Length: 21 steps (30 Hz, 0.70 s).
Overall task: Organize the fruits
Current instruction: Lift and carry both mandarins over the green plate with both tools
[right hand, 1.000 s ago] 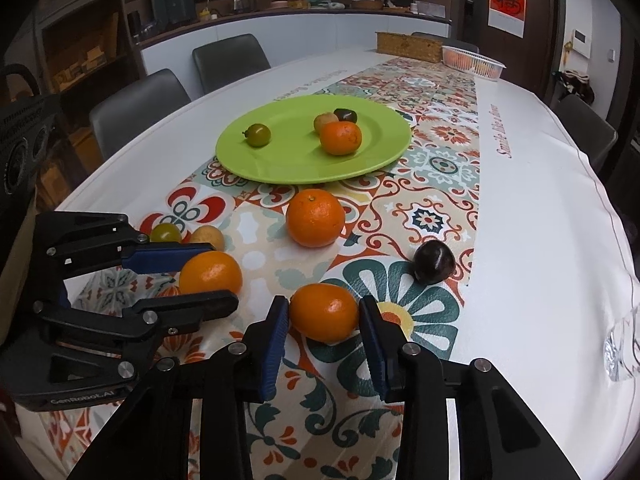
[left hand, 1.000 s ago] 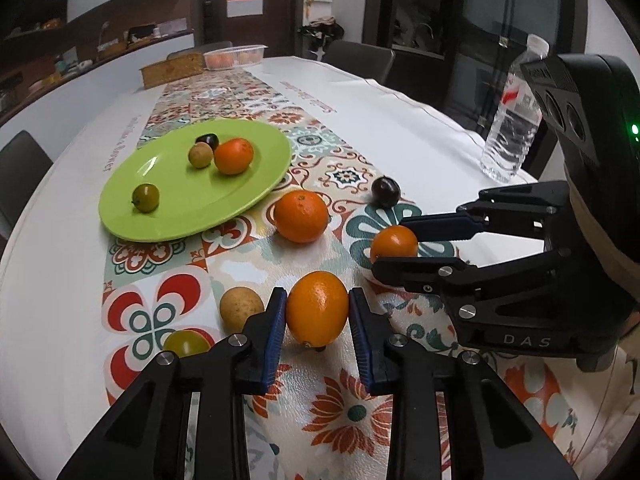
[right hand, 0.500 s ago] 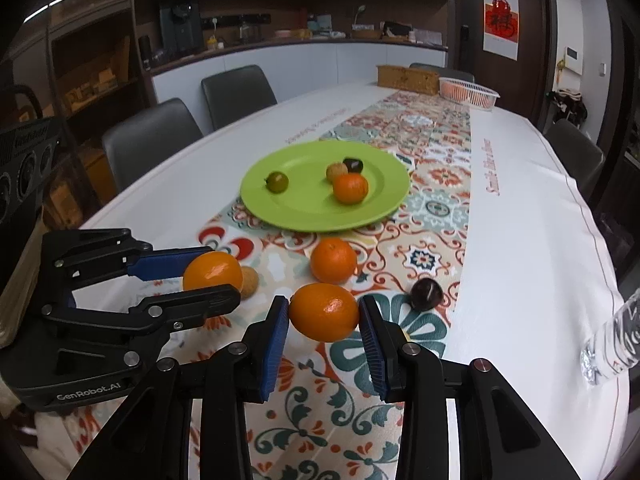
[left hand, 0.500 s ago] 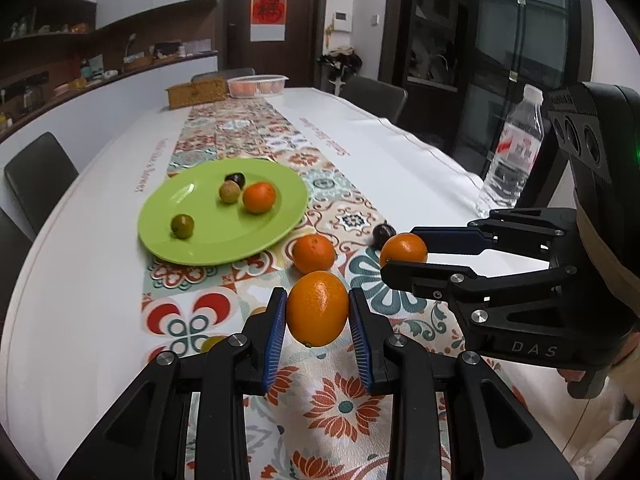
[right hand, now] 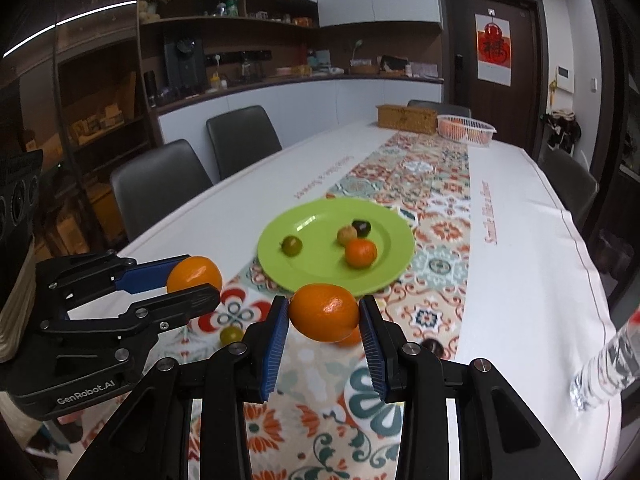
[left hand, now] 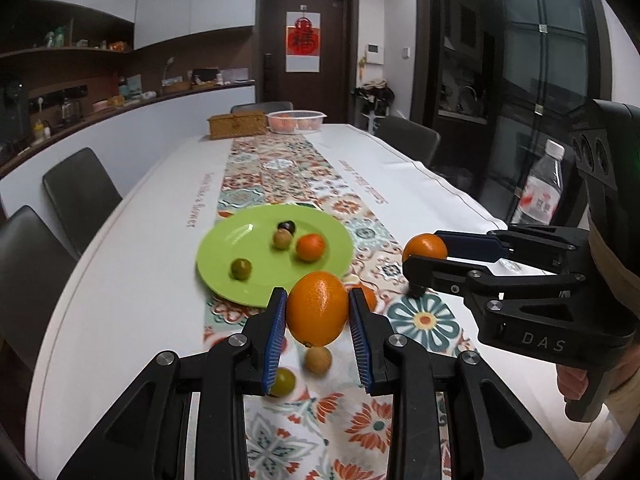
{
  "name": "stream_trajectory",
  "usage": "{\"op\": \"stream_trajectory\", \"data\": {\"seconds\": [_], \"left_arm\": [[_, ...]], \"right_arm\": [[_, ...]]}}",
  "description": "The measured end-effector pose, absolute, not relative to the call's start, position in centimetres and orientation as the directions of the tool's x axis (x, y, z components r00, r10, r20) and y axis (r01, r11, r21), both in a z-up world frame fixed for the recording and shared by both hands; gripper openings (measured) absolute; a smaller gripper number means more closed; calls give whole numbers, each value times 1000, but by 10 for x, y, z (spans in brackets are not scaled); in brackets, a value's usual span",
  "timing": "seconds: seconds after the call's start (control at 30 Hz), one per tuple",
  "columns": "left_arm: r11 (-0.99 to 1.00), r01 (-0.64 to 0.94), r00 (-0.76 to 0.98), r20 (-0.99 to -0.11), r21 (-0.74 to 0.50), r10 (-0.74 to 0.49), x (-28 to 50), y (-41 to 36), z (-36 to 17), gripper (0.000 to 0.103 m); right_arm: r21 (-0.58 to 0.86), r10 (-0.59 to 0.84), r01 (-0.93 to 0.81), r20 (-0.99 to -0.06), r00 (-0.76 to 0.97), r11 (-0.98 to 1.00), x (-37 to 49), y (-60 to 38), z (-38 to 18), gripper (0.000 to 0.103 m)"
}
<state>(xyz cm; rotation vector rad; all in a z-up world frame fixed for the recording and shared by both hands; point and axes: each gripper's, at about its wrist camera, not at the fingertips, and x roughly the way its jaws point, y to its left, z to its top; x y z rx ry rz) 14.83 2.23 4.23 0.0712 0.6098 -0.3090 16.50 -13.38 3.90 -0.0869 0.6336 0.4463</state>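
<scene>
My left gripper (left hand: 318, 316) is shut on an orange (left hand: 317, 309), held above the patterned runner. My right gripper (right hand: 324, 314) is shut on a second orange (right hand: 323, 312), also in the air; the same orange (left hand: 425, 246) shows in the left wrist view at the right. A green plate (left hand: 224, 252) ahead carries a small orange (left hand: 310, 247), a green fruit (left hand: 241, 268), a tan fruit (left hand: 281, 239) and a dark fruit (left hand: 287, 225). On the runner below lie a tan fruit (left hand: 318, 360), a green fruit (left hand: 283, 381) and another orange (left hand: 367, 298), partly hidden.
A water bottle (left hand: 540, 188) stands at the table's right edge. A wicker box (left hand: 237, 125) and a clear tub of fruit (left hand: 296, 121) sit at the far end. Dark chairs (left hand: 82, 196) line the table's sides. A dark fruit (right hand: 433, 346) lies on the runner.
Both grippers have risen off the runner with their oranges, so the plate and the loose fruits now sit lower and farther away in both views.
</scene>
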Motion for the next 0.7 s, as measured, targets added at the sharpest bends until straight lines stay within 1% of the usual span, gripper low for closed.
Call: {"op": "stream_trajectory", "data": {"seconds": [0.37, 0.7], "left_arm": [[965, 263, 791, -567, -23, -229, 177, 44, 54, 31], [965, 251, 768, -591, -80, -249, 218, 67, 50, 31]], "right_arm": [[57, 380, -428, -578, 723, 902, 198, -117, 51, 37], [43, 379, -443, -594, 709, 896, 233, -95, 52, 37]]}}
